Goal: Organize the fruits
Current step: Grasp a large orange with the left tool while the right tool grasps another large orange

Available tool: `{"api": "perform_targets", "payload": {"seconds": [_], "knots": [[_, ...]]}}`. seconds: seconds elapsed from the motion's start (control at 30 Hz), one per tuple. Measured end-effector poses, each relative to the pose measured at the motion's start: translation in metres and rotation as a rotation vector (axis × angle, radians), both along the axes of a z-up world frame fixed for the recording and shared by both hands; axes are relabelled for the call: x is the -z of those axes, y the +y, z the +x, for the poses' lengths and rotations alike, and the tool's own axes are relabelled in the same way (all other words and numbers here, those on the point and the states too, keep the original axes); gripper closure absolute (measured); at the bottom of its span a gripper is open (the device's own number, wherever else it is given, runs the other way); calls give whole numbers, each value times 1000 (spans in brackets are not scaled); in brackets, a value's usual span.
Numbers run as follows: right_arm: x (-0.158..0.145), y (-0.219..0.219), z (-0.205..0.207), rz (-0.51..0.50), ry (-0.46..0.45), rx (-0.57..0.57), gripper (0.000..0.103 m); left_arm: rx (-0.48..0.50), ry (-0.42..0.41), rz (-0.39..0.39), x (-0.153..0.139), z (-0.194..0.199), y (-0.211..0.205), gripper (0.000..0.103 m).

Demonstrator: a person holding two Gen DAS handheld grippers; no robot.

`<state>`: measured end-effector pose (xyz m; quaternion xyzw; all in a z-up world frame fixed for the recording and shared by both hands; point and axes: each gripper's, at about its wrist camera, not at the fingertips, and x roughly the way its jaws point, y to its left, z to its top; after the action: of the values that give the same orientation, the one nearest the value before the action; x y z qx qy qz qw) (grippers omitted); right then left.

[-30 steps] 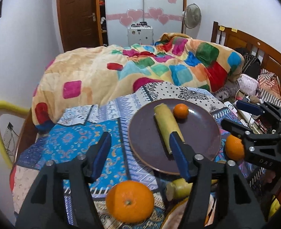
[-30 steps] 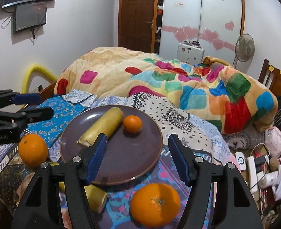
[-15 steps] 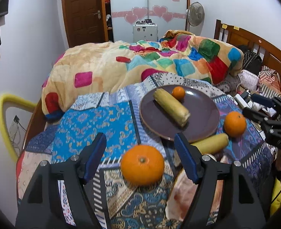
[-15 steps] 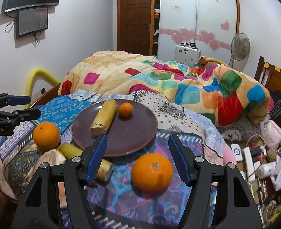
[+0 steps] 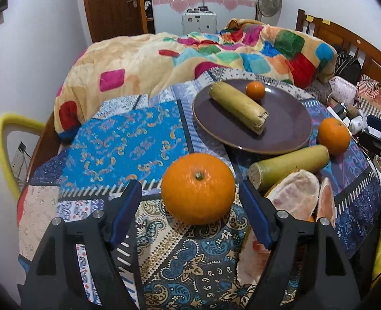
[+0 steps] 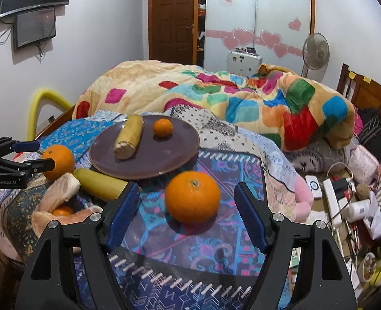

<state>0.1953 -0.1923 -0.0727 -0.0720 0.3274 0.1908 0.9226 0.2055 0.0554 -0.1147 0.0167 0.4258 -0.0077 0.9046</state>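
A dark brown plate (image 5: 288,129) (image 6: 169,157) on the patterned bedcloth holds a yellow-green cane piece (image 5: 238,108) (image 6: 128,135) and a small orange (image 5: 255,90) (image 6: 163,127). My left gripper (image 5: 190,213) is open, with a large orange (image 5: 198,188) (image 6: 58,157) lying on the cloth between its fingertips. My right gripper (image 6: 187,213) is open, with another large orange (image 6: 192,196) (image 5: 334,135) between its fingertips. A second cane piece (image 5: 288,165) (image 6: 99,184) and pomelo segments (image 5: 293,196) (image 6: 61,191) lie beside the plate.
A colourful quilt (image 5: 190,59) is heaped behind the plate. Cables, a power strip and bottles (image 6: 345,201) crowd the right side by the wooden headboard (image 5: 345,38). A yellow tube frame (image 5: 4,142) stands at the left edge.
Both grippers have drawn back and lowered. Each large orange now sits between its gripper's open fingertips, and the plate lies farther ahead.
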Motion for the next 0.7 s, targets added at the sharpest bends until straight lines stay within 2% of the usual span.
{"api": "perform_targets", "payload": {"seconds": [0.2, 0.4, 0.7], "knots": [[17, -3, 4, -31, 36, 2, 29, 5, 22, -16, 12, 6, 1, 26], [33, -1, 19, -19, 104, -7, 29, 15, 55, -26, 23, 15, 1, 26], [42, 9, 31, -32, 141, -19, 29, 13, 69, -63, 29, 26, 3, 26]]}}
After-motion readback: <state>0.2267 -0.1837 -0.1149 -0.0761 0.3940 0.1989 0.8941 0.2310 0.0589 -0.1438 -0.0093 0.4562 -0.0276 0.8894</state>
